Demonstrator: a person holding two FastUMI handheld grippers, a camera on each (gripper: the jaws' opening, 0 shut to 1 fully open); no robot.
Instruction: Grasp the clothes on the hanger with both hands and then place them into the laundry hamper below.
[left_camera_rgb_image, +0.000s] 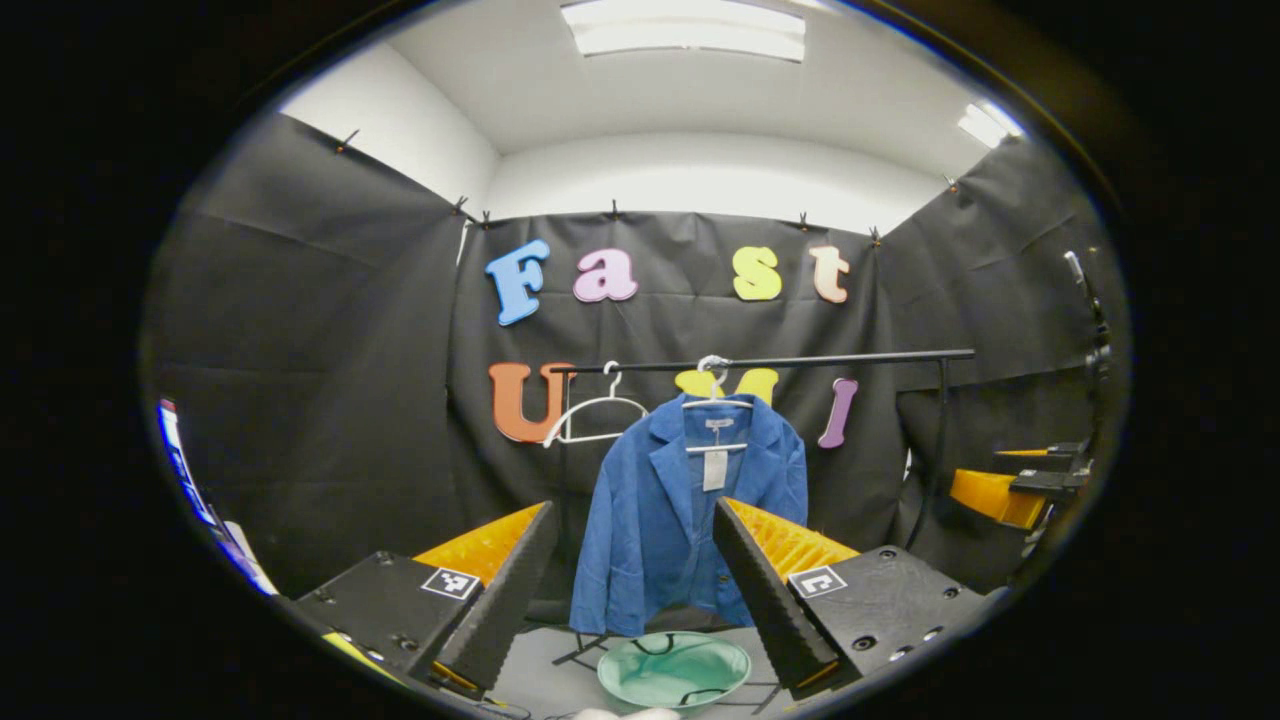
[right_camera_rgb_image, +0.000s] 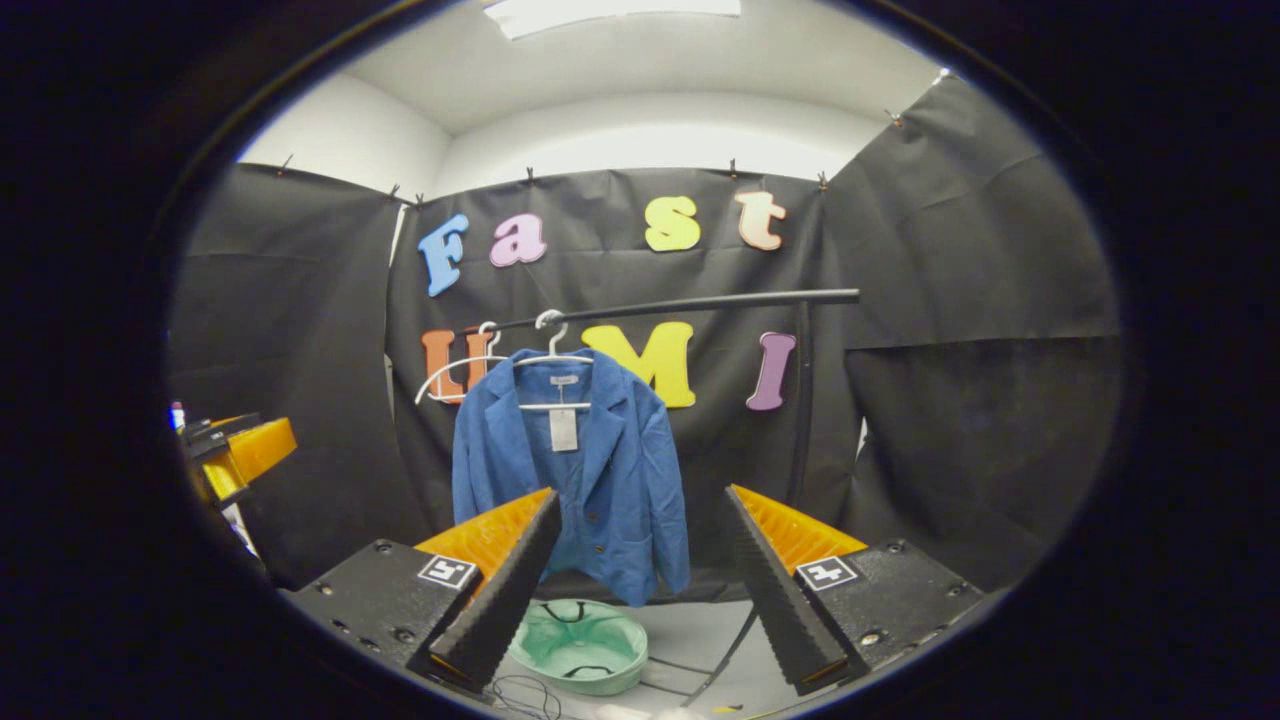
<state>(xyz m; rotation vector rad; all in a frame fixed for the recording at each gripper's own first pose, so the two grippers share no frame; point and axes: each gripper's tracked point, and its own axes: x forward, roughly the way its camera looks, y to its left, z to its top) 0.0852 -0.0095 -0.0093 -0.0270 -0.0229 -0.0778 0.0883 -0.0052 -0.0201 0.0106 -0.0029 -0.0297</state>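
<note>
A blue jacket (left_camera_rgb_image: 670, 510) (right_camera_rgb_image: 590, 480) hangs on a white hanger (left_camera_rgb_image: 716, 400) (right_camera_rgb_image: 552, 355) from a black rail (left_camera_rgb_image: 800, 360) (right_camera_rgb_image: 680, 303). Under it on the floor sits a round green laundry hamper (left_camera_rgb_image: 673, 668) (right_camera_rgb_image: 580, 645). My left gripper (left_camera_rgb_image: 632, 580) is open, well short of the jacket, with nothing between its fingers. My right gripper (right_camera_rgb_image: 640, 570) is open too, also at a distance, with the jacket a little to its left. The right gripper (left_camera_rgb_image: 1020, 490) shows at the right edge of the left gripper view, and the left gripper (right_camera_rgb_image: 235, 450) at the left edge of the right gripper view.
An empty white hanger (left_camera_rgb_image: 595, 415) (right_camera_rgb_image: 455, 370) hangs on the rail left of the jacket. The rack's upright post (left_camera_rgb_image: 940, 440) (right_camera_rgb_image: 805, 400) stands at the right, its feet spread on the floor (right_camera_rgb_image: 690, 625) beside the hamper. A cable lies near the hamper.
</note>
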